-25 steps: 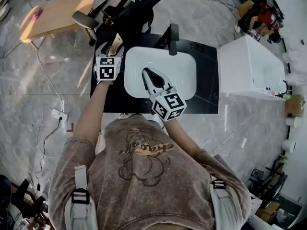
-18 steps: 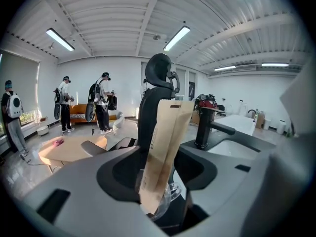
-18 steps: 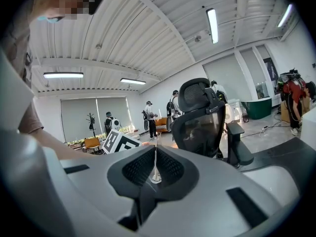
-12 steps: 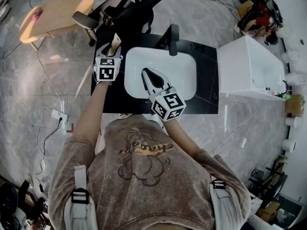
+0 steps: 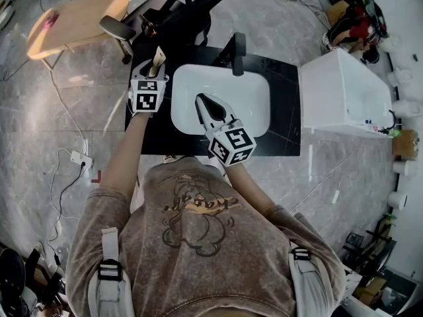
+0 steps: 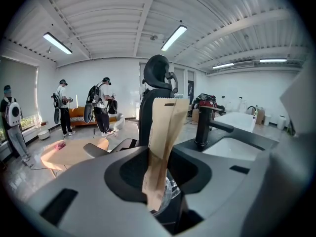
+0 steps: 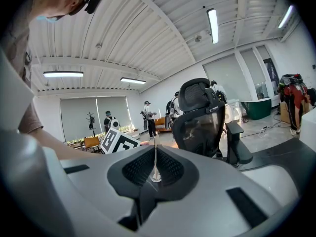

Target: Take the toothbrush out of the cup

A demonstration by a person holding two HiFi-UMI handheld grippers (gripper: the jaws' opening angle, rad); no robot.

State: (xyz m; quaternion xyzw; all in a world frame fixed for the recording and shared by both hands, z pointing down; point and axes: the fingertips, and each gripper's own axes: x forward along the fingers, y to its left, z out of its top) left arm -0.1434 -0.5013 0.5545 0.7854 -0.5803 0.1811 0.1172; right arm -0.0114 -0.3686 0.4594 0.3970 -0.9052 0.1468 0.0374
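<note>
- Grey plastic forms the left gripper [image 6: 159, 179]. We read its jaws, which have just been closing, as pinched on the toothbrush [image 6: 165, 127], which is sealed in a brown paper sleeve.
- We find the toothbrush standing nearly upright, with its lower end inside the clear cup [image 6: 169, 195] just below the jaws.
- We locate the cup over the left part of the black counter [image 5: 285, 121], beside the white sink [image 5: 254, 94].
- We see the right gripper [image 7: 155, 169] with its jaws pressed together and nothing between them. In the head view it hovers over the sink's left half, apart from the cup.
- We note the black tap [image 6: 203, 125] at the sink's far edge, to the right of the toothbrush in the left gripper view.
- Beyond the counter we see a black office chair [image 6: 157, 75], a wooden table [image 5: 78, 15] and a white tub [image 5: 344, 88].
- We see several people [image 6: 101, 105] standing near the far wall.
</note>
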